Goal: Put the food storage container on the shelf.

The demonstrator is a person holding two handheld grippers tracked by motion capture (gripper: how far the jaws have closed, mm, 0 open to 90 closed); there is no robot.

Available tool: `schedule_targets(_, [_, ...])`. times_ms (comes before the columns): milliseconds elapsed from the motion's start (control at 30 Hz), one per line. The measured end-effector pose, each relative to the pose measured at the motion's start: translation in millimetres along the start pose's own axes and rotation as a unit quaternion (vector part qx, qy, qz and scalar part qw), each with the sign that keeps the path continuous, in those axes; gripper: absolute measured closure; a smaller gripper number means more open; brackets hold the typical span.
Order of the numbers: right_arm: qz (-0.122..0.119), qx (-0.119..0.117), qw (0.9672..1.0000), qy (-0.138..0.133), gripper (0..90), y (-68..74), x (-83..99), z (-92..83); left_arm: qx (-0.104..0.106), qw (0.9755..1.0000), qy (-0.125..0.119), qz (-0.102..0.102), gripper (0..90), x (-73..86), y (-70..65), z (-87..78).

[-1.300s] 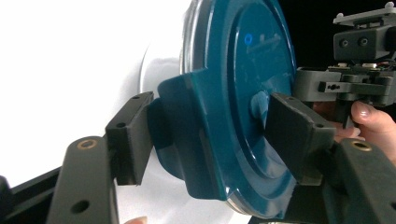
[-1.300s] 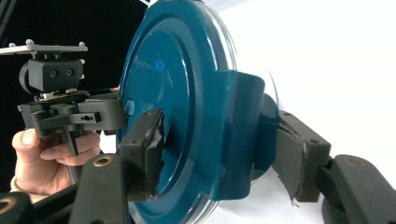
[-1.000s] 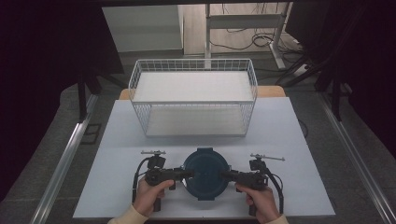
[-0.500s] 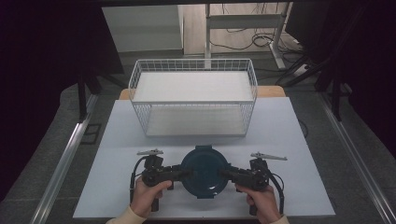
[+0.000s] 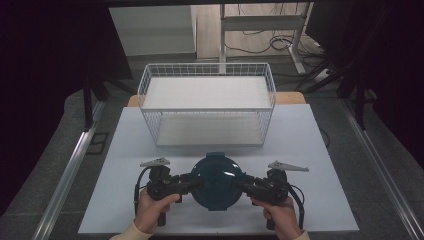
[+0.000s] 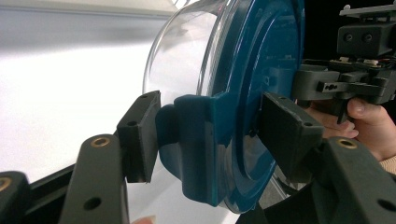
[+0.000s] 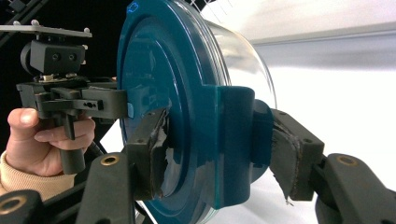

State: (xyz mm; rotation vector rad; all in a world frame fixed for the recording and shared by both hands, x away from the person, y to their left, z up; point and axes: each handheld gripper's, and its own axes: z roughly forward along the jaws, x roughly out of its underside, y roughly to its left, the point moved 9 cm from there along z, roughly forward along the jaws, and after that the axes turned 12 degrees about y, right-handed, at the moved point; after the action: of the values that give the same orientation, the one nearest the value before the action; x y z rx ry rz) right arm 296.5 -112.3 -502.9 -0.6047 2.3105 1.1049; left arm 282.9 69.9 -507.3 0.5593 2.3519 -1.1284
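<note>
A round clear container (image 5: 216, 180) with a dark teal lid sits between my two grippers, near the front of the white table (image 5: 310, 145). My left gripper (image 5: 196, 183) is shut on the teal latch (image 6: 201, 140) at the lid's left side; one jaw is on the latch and the other on the lid's top. At the opposite side my right gripper (image 5: 240, 185) is shut on the other latch (image 7: 233, 144) in the same way. The clear bowl (image 6: 187, 51) shows below the lid (image 7: 159, 70) in both gripper views. A hand holds each gripper.
A white wire basket (image 5: 207, 111) with a white floor stands just beyond the container at the back of the table. Dark floor and metal rails flank the table on both sides.
The container and both grippers have shifted slightly up in the high view, toward the basket. Both grips are unchanged.
</note>
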Motion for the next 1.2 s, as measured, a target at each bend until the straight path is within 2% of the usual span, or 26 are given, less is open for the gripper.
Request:
schedule_targets(533, [-0.042, 0.006, 0.9989, -0.019, 42.4, 17.5, -16.2, -6.8, -0.004, 0.9996, -0.017, 0.021, 40.9, -10.0, -8.8, -16.8])
schedule_targets(767, [-0.05, 0.007, 0.9985, -0.022, 42.4, 22.0, -21.2, -7.9, -0.008, 0.9993, -0.021, 0.031, 40.9, -14.3, -10.7, -22.6])
schedule_targets(1000, [-0.067, 0.01, 0.9974, -0.025, 42.5, 28.9, -36.8, -8.8, -0.013, 0.9985, -0.032, 0.043, 40.8, -27.6, -11.6, -33.4])
schedule_targets(1200, [-0.072, 0.009, 0.997, -0.027, 42.7, 33.1, -43.4, -8.8, -0.014, 0.9982, -0.032, 0.049, 40.8, -33.1, -12.0, -38.6])
